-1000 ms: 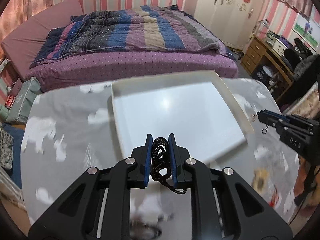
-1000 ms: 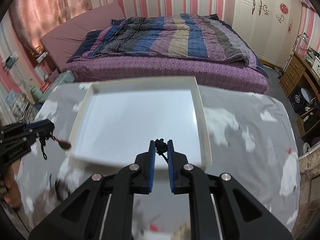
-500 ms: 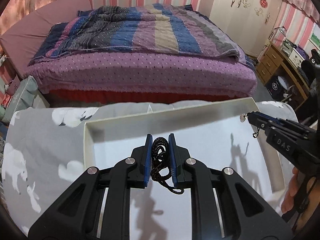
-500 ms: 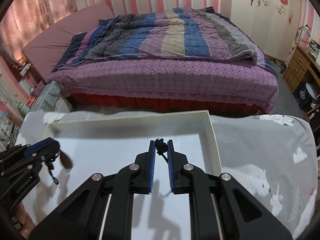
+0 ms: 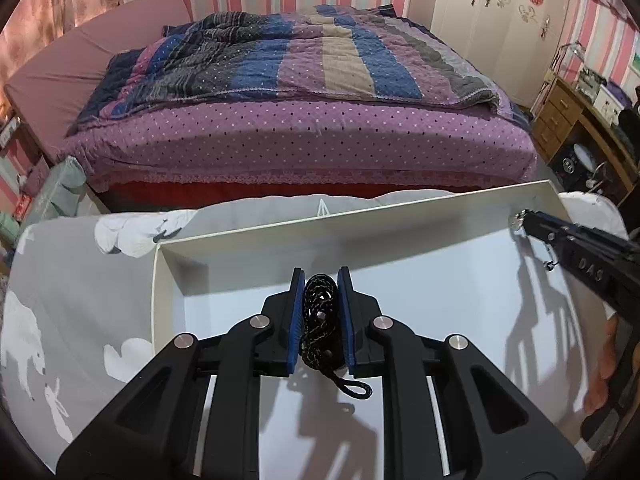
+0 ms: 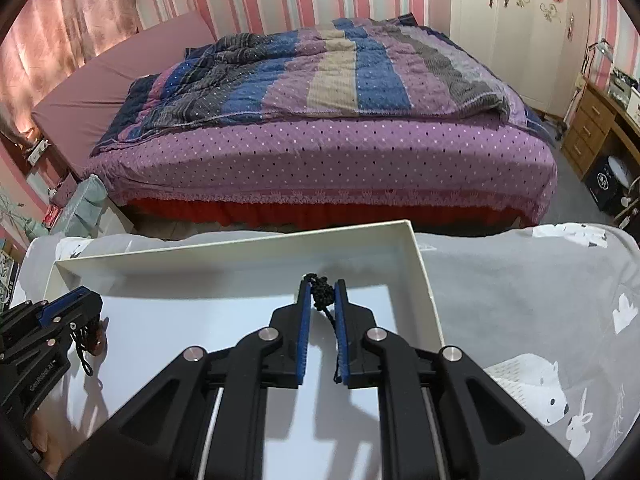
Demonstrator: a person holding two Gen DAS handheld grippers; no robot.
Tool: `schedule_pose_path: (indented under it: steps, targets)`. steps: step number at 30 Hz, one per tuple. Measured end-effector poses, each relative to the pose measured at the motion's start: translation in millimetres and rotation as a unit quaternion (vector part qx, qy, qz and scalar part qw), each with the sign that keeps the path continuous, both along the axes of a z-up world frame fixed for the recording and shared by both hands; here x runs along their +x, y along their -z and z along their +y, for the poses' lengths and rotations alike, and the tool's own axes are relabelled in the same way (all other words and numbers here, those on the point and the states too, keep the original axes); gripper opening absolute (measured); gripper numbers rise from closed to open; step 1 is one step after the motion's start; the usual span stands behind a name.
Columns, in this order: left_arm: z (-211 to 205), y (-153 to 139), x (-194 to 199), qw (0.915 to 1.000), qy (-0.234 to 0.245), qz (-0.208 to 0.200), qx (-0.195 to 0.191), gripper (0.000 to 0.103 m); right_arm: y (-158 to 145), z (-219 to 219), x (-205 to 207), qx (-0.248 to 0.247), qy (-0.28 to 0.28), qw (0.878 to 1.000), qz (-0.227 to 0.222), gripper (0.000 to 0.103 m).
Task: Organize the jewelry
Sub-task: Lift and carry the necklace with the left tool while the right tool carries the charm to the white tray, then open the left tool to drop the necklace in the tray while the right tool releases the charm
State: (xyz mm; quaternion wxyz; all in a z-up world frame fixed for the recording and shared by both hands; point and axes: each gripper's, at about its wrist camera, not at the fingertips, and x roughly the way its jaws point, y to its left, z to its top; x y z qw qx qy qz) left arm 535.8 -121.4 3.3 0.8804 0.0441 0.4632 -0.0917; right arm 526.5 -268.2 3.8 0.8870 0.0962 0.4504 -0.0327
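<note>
Carrying step: left gripper [image 5: 319,280] and right gripper [image 6: 322,287], jaws clamping black cords, above white tray [image 5: 168,280]; next, lowering and release.

Readable lettering appears on the gripper bodies only.

Left wrist view: the right gripper [image 5: 517,221], entering over the right edge of the white tray [image 5: 360,218], carries raised letters on its black body; they look like "DAS", seen upside down, last letter uncertain.

Right wrist view: the left gripper [image 6: 86,314], over the tray's [image 6: 424,276] left edge, has small white print along its black side, roughly "GenRobot.AI", hard to confirm.

Red round emblems on the wardrobe [image 6: 516,20] doors are too small to read.
</note>
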Motion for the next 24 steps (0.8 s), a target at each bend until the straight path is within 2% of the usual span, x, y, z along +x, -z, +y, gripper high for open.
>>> schedule_pose_path:
  steps: [4, 10, 14, 19, 21, 23, 24]
  targets:
    - [0, 2, 5, 1.0000, 0.000, 0.003, -0.001, 0.016, 2, 0, -3, -0.001, 0.012, 1.000, 0.009, 0.012]
    - [1, 6, 11, 1.0000, -0.002, 0.008, 0.003, 0.018, 10, -11, -10, 0.032, 0.040, 0.998, 0.025, 0.012]
    - [-1, 8, 11, 0.9999, -0.003, 0.006, 0.013, 0.020, 10, -8, -9, 0.014, 0.037, 0.999, 0.026, 0.013]
    - [-3, 11, 13, 0.9995, -0.010, 0.008, 0.029, 0.037, 10, -3, -7, 0.001, 0.035, 0.999, 0.028, 0.013]
    - [-4, 11, 12, 0.9994, -0.009, 0.004, 0.033, 0.049, 10, 0, -8, -0.006, 0.034, 0.999, 0.031, 0.014]
    - [-4, 9, 11, 0.9992, -0.010, -0.003, 0.040, 0.062, 9, 2, -8, -0.011, 0.030, 0.999, 0.034, 0.020]
    - [-4, 8, 9, 0.9991, -0.009, -0.004, 0.042, 0.063, 8, 4, -8, -0.012, 0.027, 0.999, 0.035, 0.026]
